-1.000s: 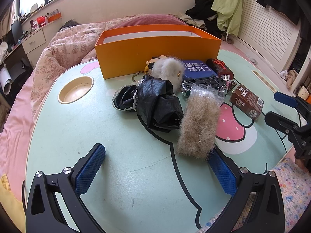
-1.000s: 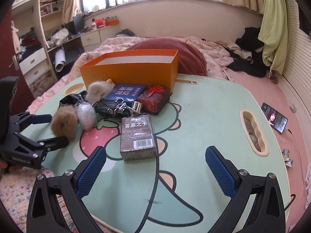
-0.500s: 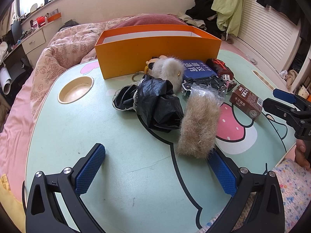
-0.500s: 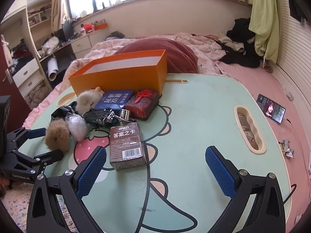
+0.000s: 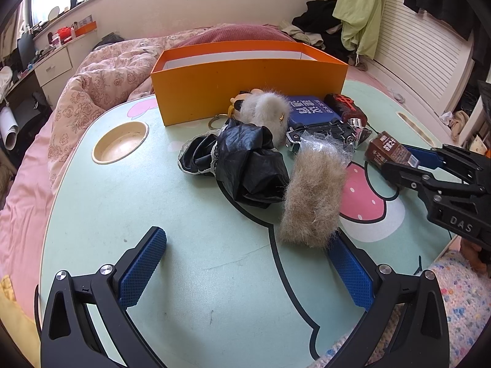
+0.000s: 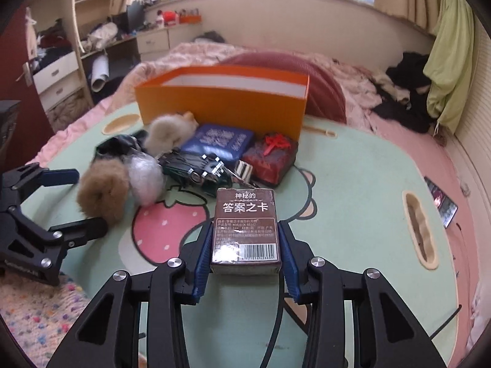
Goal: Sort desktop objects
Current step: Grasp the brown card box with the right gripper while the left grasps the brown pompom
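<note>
Brown card box (image 6: 245, 233), white lettering, barcode label

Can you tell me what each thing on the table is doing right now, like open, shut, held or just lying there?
Orange rectangular cardboard box: open-topped, upright.
Brown card box with white lettering: between the closing right hand-held gripper pads.
Left hand-held gripper: open, nothing between its pads.
Tan fluffy fur piece: lying flat.
Crumpled black plastic bag: lying loose.
Blue zipped pouch: lying flat, closed.
</note>
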Tool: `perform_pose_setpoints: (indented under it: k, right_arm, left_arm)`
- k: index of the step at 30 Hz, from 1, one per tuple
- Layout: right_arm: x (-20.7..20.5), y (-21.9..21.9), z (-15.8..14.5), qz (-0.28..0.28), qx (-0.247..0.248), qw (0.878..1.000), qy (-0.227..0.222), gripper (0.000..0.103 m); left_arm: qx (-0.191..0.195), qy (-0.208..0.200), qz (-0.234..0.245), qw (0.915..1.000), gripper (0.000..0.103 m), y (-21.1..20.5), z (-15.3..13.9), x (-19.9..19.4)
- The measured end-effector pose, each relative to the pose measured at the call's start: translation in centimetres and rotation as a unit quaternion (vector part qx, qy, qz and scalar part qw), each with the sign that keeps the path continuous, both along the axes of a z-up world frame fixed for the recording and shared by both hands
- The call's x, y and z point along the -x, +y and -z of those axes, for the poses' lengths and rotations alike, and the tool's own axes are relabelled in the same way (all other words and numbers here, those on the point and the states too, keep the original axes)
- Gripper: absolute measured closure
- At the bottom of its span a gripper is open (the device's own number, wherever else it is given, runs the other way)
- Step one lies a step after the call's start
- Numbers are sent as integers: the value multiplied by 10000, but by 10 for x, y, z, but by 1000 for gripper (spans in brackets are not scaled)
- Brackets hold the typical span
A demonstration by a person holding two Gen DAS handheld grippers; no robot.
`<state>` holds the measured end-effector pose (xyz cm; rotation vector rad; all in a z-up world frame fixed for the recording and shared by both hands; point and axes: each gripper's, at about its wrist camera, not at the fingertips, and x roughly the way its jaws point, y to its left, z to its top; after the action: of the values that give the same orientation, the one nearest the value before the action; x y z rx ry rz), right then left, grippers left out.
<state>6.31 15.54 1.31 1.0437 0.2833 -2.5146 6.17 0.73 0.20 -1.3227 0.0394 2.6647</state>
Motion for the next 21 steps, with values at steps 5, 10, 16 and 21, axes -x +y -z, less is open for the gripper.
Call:
perform_pose_setpoints:
  k: [5, 10, 16, 21]
  right_arm:
    - [-13, 7, -5, 63, 156, 9994, 302, 64]
    - [-8, 8, -4, 82, 213, 9997, 120, 63]
    - [-7, 12, -5, 156, 259, 9995, 45, 63]
    - [-10, 14, -10, 191, 260, 9994, 144, 63]
  left_arm:
    - [-536, 574, 197, 9967, 0, -8, -18, -16]
    - [-415, 416, 632, 9963, 41, 9, -15, -12]
    - [-611, 221, 892, 9939, 82, 13, -11, -11]
    - [-851, 474, 1342, 9862, 82, 15, -29, -36]
